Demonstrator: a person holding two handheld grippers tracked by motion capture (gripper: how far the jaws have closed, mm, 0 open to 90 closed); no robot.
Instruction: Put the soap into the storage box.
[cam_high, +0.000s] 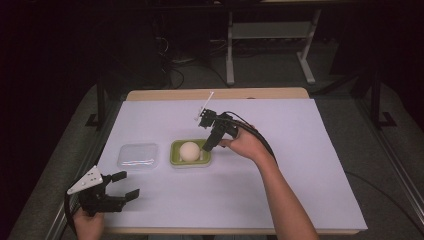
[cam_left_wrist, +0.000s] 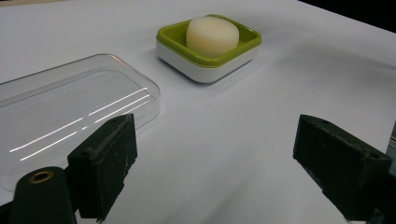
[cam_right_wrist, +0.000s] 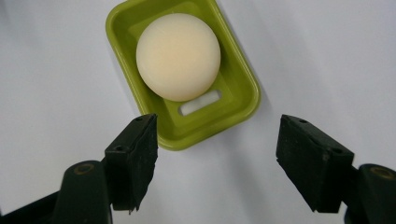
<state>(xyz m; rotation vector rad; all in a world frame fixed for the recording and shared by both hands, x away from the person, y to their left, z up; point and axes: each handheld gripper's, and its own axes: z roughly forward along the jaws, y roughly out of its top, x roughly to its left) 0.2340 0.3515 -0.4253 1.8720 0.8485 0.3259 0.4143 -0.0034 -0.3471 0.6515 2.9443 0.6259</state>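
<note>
Dim room, grey floor (cam_high: 270, 67)

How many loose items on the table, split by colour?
Green: 1, the soap dish
Cream: 1, the round soap lying in the dish
Clear: 1, the plastic lid lying beside the dish, apart from it
Total: 3
</note>
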